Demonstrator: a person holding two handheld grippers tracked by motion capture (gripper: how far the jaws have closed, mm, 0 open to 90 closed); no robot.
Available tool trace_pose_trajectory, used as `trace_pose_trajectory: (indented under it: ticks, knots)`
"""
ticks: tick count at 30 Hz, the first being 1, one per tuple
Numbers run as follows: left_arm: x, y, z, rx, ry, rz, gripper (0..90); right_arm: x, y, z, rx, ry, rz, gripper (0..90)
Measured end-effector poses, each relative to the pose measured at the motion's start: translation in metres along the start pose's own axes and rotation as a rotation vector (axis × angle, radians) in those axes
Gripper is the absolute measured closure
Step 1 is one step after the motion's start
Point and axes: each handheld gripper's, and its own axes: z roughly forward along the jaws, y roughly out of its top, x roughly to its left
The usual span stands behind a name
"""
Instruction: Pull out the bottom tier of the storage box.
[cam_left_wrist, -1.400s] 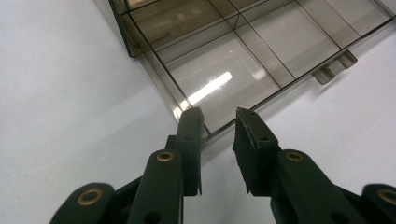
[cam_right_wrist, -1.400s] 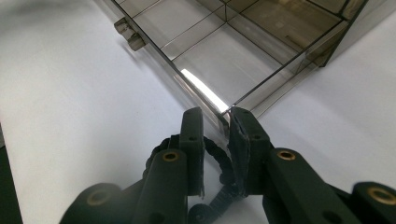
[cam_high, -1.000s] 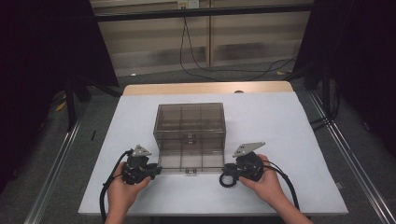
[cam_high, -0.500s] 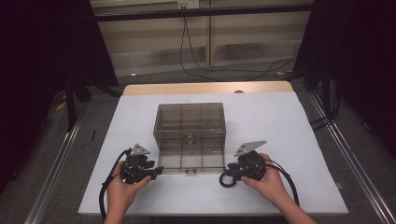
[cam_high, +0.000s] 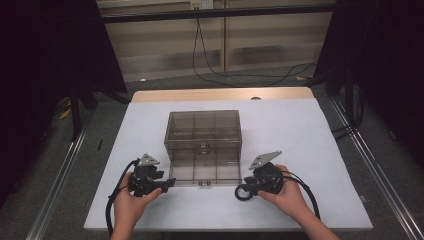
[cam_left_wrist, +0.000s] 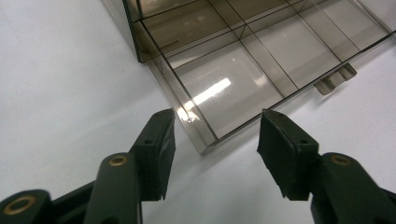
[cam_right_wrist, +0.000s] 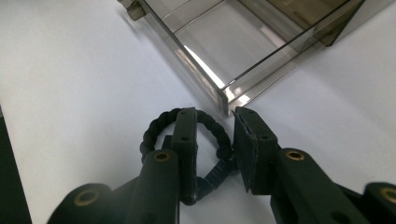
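Box found at mid-table, slightly towards the near edge. Smoky clear plastic, divided into compartments. Lid already swung open and laid flat on the table towards the person. Compartments judged empty, as far as could be seen through the walls.

Left gripper held low at the lid's near left corner. Its jaws had just been opening and were spread either side of that corner, nothing pressed. The lid was judged to have been released.

Right gripper held at the lid's near right corner. A black twisted ring was noted looped round one of its fingers. Jaws a little apart; ring hung on, not pinched, as far as could be told.

Progress: opening judged done. Ring not yet placed in the box; that and the closing of the lid were taken as left.

Surface: plain white top, with a bare wood strip at the far edge. Room dark at both sides; pale panels and loose cables noted behind the table, metal rails on the floor at either side.
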Motion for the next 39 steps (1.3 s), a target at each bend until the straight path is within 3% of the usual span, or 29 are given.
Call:
trace_pose_trajectory:
  ticks: [12, 14, 22, 25, 30, 39]
  knots:
    - [0.0022, 0.0006, 0.0006, 0.011, -0.008, -0.003, 35.4, -0.0026, -0.0011, 0.0024, 0.027, -0.007, -0.024, 72.1]
    - [0.0024, 0.0005, 0.0007, 0.008, -0.016, -0.007, 34.5, -0.0027, -0.0019, 0.0035, 0.051, -0.016, -0.022, 72.3]
    - [0.0033, 0.0011, 0.0006, 0.001, 0.001, 0.003, 28.7, -0.0043, -0.0021, 0.0043, 0.052, -0.012, -0.028, 74.4]
    - [0.0038, 0.0017, 0.0013, 0.005, -0.002, -0.019, 26.4, -0.0042, -0.0014, 0.0043, 0.053, -0.016, -0.026, 78.7]
    - [0.0028, 0.0028, 0.0031, 0.018, -0.002, 0.008, 22.7, -0.0061, -0.0004, 0.0037, 0.045, -0.014, -0.031, 82.0]
    - [0.0034, 0.0047, 0.0028, 0.012, 0.023, 0.012, 12.1, -0.0086, 0.0006, 0.0002, 0.063, -0.007, -0.014, 83.8]
